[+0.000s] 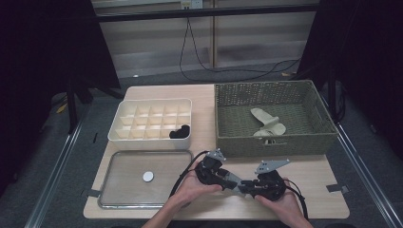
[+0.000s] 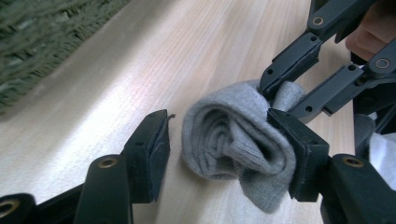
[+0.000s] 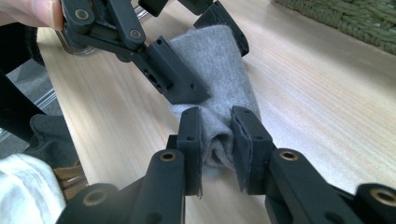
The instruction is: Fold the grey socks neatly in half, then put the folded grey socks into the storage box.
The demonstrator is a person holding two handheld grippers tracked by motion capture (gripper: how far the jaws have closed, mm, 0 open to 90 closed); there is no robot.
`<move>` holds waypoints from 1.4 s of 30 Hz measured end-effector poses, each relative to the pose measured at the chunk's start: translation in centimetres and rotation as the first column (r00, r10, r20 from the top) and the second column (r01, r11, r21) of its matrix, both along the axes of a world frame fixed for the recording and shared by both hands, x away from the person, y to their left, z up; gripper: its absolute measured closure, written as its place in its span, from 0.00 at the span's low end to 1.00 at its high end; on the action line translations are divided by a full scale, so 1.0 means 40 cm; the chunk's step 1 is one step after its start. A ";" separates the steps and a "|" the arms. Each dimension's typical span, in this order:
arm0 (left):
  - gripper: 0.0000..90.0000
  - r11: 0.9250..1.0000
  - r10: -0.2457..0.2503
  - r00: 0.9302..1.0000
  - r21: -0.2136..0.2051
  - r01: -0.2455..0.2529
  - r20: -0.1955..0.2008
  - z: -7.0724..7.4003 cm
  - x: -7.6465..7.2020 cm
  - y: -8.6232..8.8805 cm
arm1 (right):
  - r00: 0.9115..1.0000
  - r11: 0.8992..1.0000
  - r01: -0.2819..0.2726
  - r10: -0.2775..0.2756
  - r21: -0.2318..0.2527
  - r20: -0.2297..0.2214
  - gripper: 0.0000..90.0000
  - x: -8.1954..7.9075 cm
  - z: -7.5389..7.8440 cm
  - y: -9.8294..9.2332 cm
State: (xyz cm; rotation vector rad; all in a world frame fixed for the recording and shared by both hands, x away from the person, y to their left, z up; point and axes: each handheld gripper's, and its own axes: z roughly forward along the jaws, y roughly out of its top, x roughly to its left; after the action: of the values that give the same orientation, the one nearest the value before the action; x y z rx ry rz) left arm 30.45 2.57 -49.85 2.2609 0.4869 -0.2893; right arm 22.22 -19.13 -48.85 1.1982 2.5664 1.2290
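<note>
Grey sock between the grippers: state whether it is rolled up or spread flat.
Rolled up. The grey sock shows curled layers at its end, and the right gripper pinches the bundle.

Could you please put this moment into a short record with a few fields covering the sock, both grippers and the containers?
item in hand: rolled grey sock, lying on the wooden table
right gripper: jaws pinch one end of the sock
left gripper: jaws open around the roll; one pad touches it, the other stands clear
woven basket: holds beige socks
white divided box: a dark item in one front compartment
metal tray: holds a small white disc
</note>
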 end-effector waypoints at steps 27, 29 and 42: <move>0.72 0.997 -0.068 0.992 0.018 0.070 -0.106 0.014 0.000 0.005 | 0.999 0.998 -0.035 0.036 0.047 -0.013 0.82 0.019 -0.009 -0.006; 0.72 0.998 -0.064 0.992 0.012 0.066 -0.105 0.014 0.001 0.005 | 0.999 0.998 -0.032 0.032 0.053 -0.014 0.81 0.017 -0.008 -0.005; 0.72 0.997 -0.078 0.991 -0.011 0.078 -0.106 0.022 0.007 0.011 | 1.000 0.993 -0.002 -0.001 0.120 0.023 0.56 0.015 0.015 -0.014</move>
State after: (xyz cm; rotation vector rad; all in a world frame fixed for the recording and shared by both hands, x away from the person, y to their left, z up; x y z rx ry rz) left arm 30.75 3.02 -48.97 2.2694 0.4522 -0.4521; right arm 22.82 -19.70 -48.24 1.1970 2.5090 1.4065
